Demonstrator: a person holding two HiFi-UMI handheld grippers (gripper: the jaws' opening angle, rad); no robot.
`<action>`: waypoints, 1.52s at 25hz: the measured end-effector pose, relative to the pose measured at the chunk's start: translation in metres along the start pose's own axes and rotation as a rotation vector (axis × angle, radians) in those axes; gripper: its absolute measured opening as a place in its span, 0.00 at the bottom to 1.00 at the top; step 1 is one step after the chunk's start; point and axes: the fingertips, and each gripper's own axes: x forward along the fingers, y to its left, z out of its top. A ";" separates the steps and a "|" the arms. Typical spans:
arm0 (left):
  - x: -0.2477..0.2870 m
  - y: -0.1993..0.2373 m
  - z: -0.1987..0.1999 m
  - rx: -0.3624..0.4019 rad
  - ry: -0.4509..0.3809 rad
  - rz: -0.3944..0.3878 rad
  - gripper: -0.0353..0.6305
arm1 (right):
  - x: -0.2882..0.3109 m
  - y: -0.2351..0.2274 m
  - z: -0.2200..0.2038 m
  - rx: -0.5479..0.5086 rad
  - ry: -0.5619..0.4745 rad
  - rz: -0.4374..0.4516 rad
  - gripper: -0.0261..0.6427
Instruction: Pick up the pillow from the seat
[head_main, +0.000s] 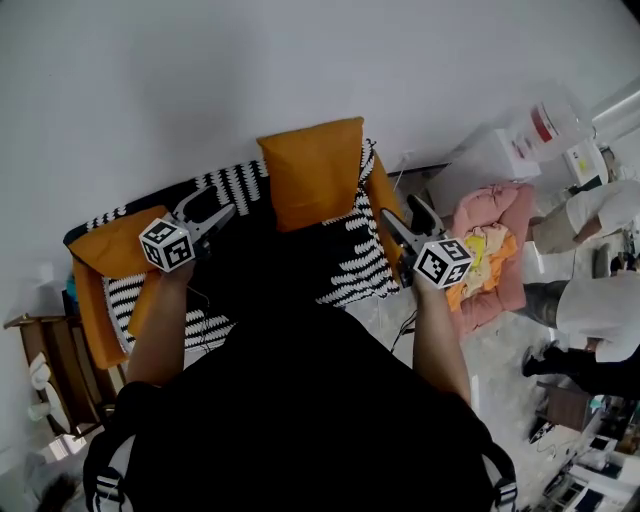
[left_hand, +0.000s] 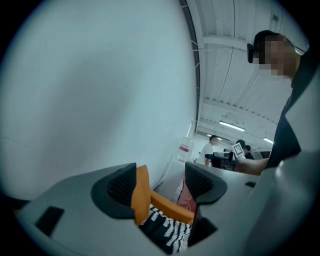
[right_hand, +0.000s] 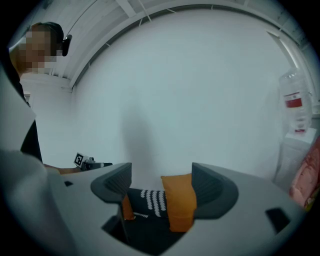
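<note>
Flanking pillow (head_main: 315, 172), clear of its edges: left tool (head_main: 212, 206), right tool (head_main: 400, 211), jaws apart, empty.

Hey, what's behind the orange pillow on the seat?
A black-and-white patterned throw shows on both sides of the orange pillow, with the white wall beyond. The seat back directly behind it is covered.

Clothing: a black top is worn (short-sleeved).
Left gripper (head_main: 212, 206): grey, fitted with black ribbed pads (left_hand: 122, 187).
Right gripper (head_main: 400, 212): alike, black-and-white marker cube (head_main: 443, 262) mounted behind its jaws.
</note>
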 end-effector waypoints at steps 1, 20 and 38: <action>0.002 0.001 0.000 -0.002 -0.003 0.007 0.52 | 0.002 -0.004 0.001 0.002 0.000 0.004 0.59; 0.045 0.012 -0.006 -0.032 -0.007 0.104 0.52 | 0.049 -0.070 0.016 0.013 0.046 0.083 0.59; 0.096 0.036 -0.012 -0.069 0.013 0.163 0.52 | 0.101 -0.131 0.018 0.035 0.102 0.123 0.59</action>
